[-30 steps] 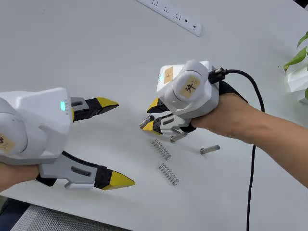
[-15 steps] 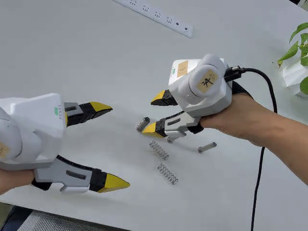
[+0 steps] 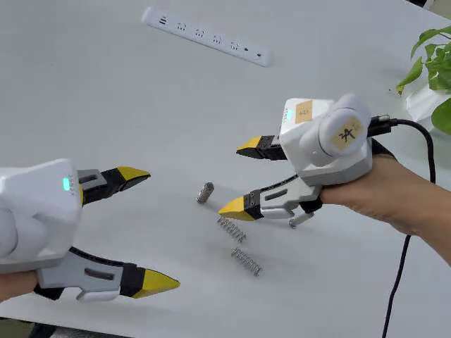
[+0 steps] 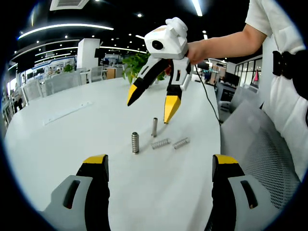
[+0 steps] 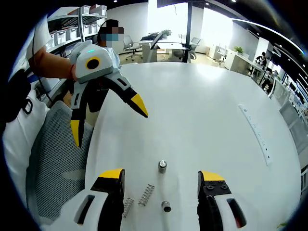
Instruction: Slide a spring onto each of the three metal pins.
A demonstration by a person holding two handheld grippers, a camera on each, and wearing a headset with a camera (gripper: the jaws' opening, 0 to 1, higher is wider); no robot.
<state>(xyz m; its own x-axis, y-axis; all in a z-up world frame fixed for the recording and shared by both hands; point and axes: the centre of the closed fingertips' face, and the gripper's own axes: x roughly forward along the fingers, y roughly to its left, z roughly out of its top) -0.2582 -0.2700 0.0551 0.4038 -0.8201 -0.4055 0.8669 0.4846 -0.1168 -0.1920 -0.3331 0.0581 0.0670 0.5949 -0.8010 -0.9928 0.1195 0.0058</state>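
Note:
A short metal pin with a spring on it point(image 3: 205, 192) lies on the white table point(image 3: 127, 91), between the two grippers. Two loose springs point(image 3: 230, 229) point(image 3: 246, 260) lie just right of it. My right gripper point(image 3: 238, 177) is open and hovers above and to the right of the sprung pin, holding nothing. A bare pin's end point(image 3: 301, 219) peeks out under that gripper's body. My left gripper point(image 3: 144, 229) is open at the lower left, well clear. The left gripper view has the sprung pin point(image 4: 135, 142), a bare pin point(image 4: 154, 127) and both springs point(image 4: 160, 143) point(image 4: 181, 142). The right gripper view has the sprung pin point(image 5: 162, 166) and a bare pin point(image 5: 166, 207).
A white power strip point(image 3: 208, 36) lies at the table's far side. A green plant point(image 3: 430, 63) stands at the right edge. A black cable point(image 3: 416, 232) trails from the right gripper. A mesh chair point(image 5: 57, 163) sits at the table's near edge.
My right gripper was shut on the sprung pin; it has let go, opened wide and lifted to the right. The sprung pin now lies on the table.

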